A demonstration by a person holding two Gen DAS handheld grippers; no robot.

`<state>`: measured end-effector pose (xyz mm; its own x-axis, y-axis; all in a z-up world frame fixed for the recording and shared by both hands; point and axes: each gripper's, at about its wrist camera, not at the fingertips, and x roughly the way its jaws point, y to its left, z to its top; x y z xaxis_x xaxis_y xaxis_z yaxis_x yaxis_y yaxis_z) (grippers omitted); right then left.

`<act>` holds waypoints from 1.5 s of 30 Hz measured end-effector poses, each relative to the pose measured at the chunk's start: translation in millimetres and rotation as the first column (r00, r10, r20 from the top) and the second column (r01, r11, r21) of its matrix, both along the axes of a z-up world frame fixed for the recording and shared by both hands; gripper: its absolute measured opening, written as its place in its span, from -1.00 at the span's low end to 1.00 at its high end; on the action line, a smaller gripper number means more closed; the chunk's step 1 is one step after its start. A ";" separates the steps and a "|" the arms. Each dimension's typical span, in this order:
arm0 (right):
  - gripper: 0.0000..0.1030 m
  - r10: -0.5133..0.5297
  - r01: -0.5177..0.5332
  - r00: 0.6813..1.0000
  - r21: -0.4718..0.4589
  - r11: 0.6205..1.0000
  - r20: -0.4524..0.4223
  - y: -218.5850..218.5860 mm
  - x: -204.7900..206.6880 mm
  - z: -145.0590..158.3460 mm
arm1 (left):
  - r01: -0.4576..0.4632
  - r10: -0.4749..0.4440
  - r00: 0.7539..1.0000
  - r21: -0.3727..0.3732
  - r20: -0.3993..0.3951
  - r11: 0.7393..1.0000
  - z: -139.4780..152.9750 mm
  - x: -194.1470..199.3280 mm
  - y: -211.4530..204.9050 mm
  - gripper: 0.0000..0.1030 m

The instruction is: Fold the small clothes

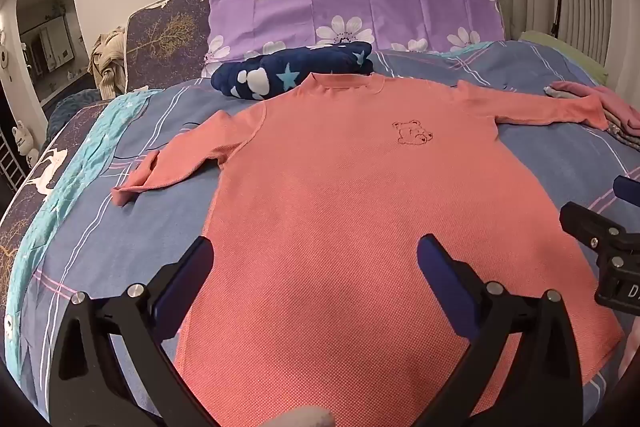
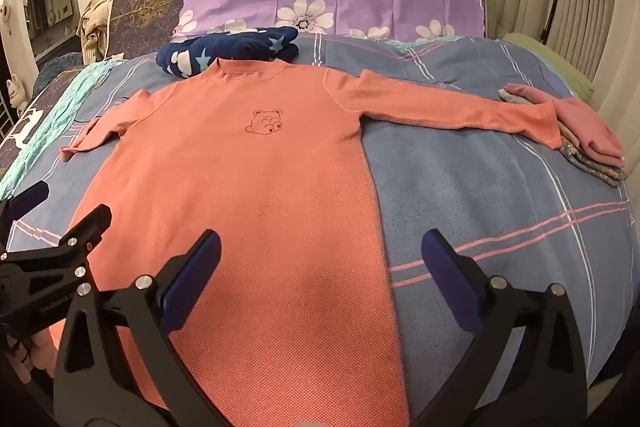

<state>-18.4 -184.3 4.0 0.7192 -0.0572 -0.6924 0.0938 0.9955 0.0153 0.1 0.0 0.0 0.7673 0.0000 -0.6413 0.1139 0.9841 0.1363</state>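
Bedding fills the left wrist view: a blue plaid cover (image 1: 500, 163) spreads across the bed, with a purple floral pillow (image 1: 352, 3) propped against the pale wall behind it and a navy blanket (image 1: 292, 71) with stars and white shapes bunched just in front of the pillow. A salmon shirt (image 1: 360, 207) lies flat and face up on the cover, collar toward the pillow and touching the blanket, a small bear outline (image 1: 412, 133) on its chest. One sleeve is bent back on itself at the cuff toward the left side of the picture; the other reaches out to the right, where it meets a small pile (image 1: 616, 115) of pink and grey clothes. The left gripper (image 1: 316, 267) hovers over the shirt's lower half with its blue-padded jaws spread wide and nothing between them. At the right edge the right gripper (image 1: 600, 227) shows only in part. From the right wrist view, the same cover (image 2: 480, 167) takes up the right half, and the shirt (image 2: 248, 187) lies left of centre, its long sleeve stretched straight to the pile (image 2: 588, 139), cuff resting on it. The right gripper (image 2: 320, 267) hangs above the shirt's right side seam, one finger over the fabric and the other over the bare cover, jaws wide apart and empty. The left gripper (image 2: 60, 223) enters at the left edge.
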 end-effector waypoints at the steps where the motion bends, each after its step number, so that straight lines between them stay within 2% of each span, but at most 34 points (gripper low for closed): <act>1: 0.96 -0.004 0.004 1.000 0.006 1.000 0.002 -1.2 0.3 -0.1 | 0.000 0.000 1.000 0.000 -0.003 1.000 0.0 0.1 0.0 0.97; 3: 0.96 -0.002 0.002 1.000 0.002 1.000 0.026 -1.6 -4.2 2.9 | 0.000 0.000 1.000 0.001 -0.005 1.000 -0.1 0.2 -0.1 0.97; 5: 0.96 -0.001 0.003 1.000 -0.041 0.999 0.032 8.7 -3.9 4.5 | 0.000 0.000 1.000 0.001 -0.004 1.000 -0.2 0.2 0.0 0.97; 16: 0.96 -0.012 0.013 0.998 -0.017 1.000 0.065 0.3 -7.8 8.5 | 0.021 -0.021 1.000 0.005 0.019 1.000 1.8 -0.7 -3.0 0.97; 23: 0.96 -0.010 0.011 0.998 -0.015 1.000 0.067 -0.2 -8.2 9.9 | 0.023 -0.023 1.000 0.001 -0.009 1.000 -3.0 1.7 -1.2 0.97; 45: 0.94 0.005 -0.004 0.995 -0.017 1.000 0.098 4.1 -17.1 11.0 | 0.020 -0.020 1.000 0.015 -0.014 1.000 -8.2 -4.9 -1.4 0.97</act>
